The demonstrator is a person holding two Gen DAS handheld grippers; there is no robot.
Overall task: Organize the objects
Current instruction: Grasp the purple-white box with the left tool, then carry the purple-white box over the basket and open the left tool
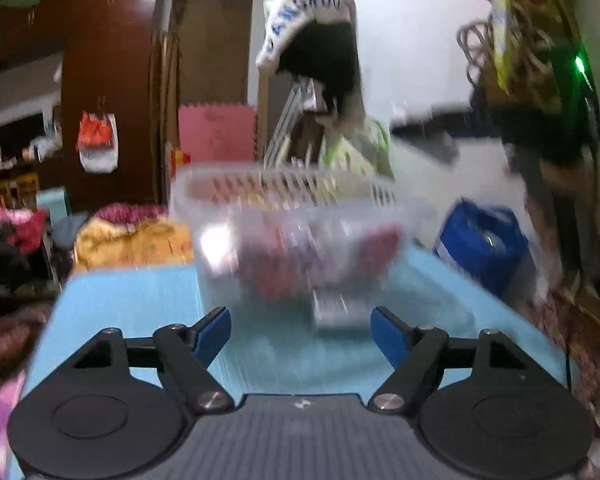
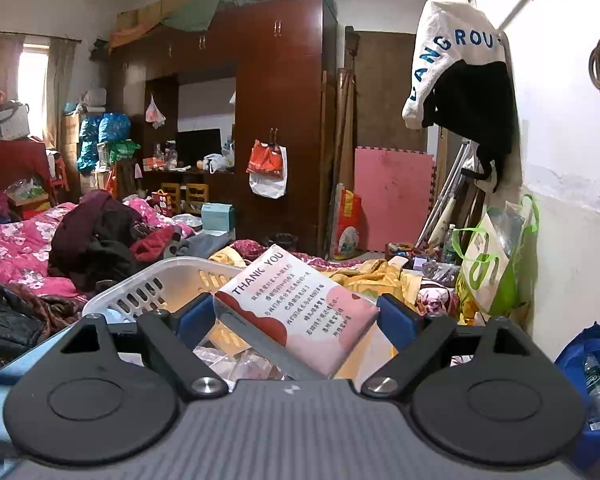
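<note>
In the right wrist view my right gripper is shut on a white and pink "THANK YOU" packet, held tilted above a white slotted plastic basket with several wrapped items inside. In the blurred left wrist view my left gripper is open and empty above a light blue table. The same basket stands just ahead of it, and a small grey object lies at its foot between the fingers' line.
A blue bag stands right of the basket, and shows with a bottle in it in the right wrist view. A white wall with hanging clothes and a green bag is at the right. A cluttered bed lies left.
</note>
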